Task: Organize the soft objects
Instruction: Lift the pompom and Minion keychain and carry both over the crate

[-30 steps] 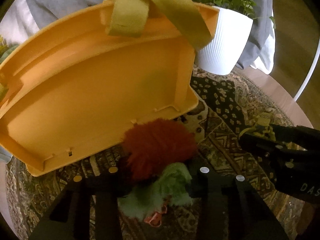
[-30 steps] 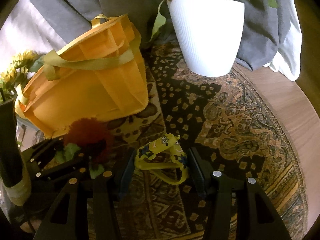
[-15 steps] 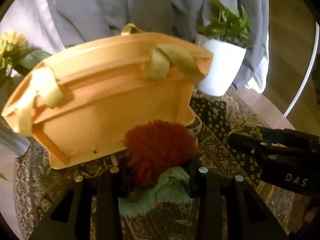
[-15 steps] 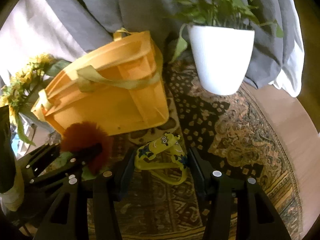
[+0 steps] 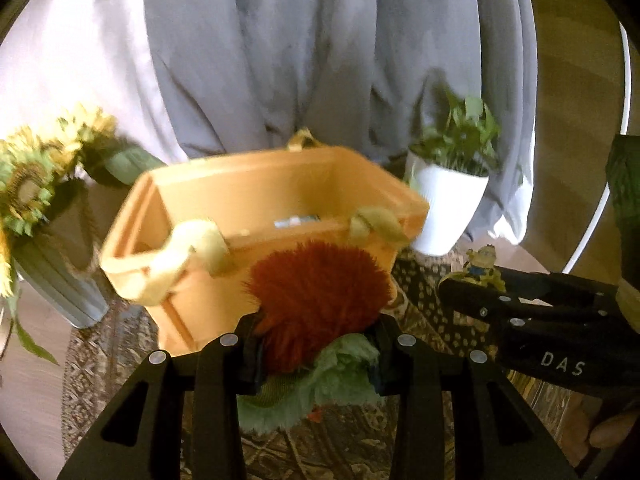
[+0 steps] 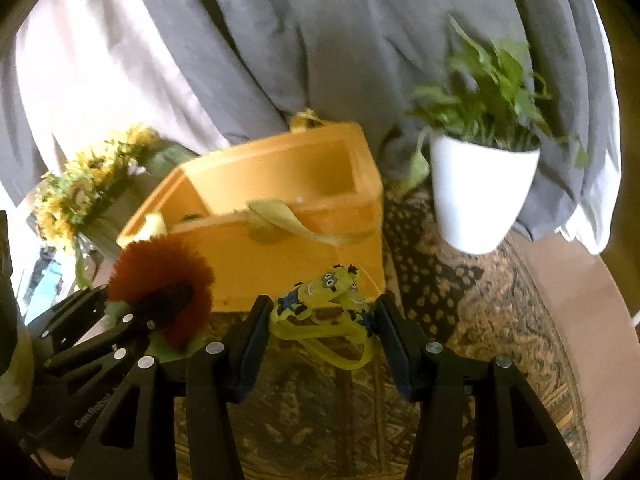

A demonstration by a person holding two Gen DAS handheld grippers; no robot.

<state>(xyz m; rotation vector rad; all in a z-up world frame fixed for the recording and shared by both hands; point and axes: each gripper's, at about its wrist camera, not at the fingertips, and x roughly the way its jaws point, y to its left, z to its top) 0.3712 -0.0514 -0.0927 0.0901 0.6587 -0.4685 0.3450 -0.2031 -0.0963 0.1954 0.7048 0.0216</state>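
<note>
My left gripper point(image 5: 316, 344) is shut on a plush toy point(image 5: 320, 292) with a rust-red furry head and a pale green body, held up in front of the open orange fabric bin point(image 5: 280, 216). In the right wrist view the same plush toy point(image 6: 160, 276) shows at the left, just before the orange bin point(image 6: 304, 256). My right gripper point(image 6: 320, 316) is shut on a yellow Minion toy point(image 6: 320, 292) with a yellow loop hanging below it. The right gripper point(image 5: 476, 286) with the Minion toy point(image 5: 482, 266) also shows at the right of the left wrist view.
A white pot with a green plant point(image 6: 480, 196) stands right of the bin. A vase of sunflowers point(image 5: 36, 200) stands to its left. Grey and white curtains point(image 5: 320, 60) hang behind. A patterned cloth point(image 6: 460, 320) covers the round wooden table point(image 6: 580, 304).
Both grippers have risen with their toys. The bin's outer side filled the left wrist view before; now its open top and inside show. The plant pot sits farther off in both views.
</note>
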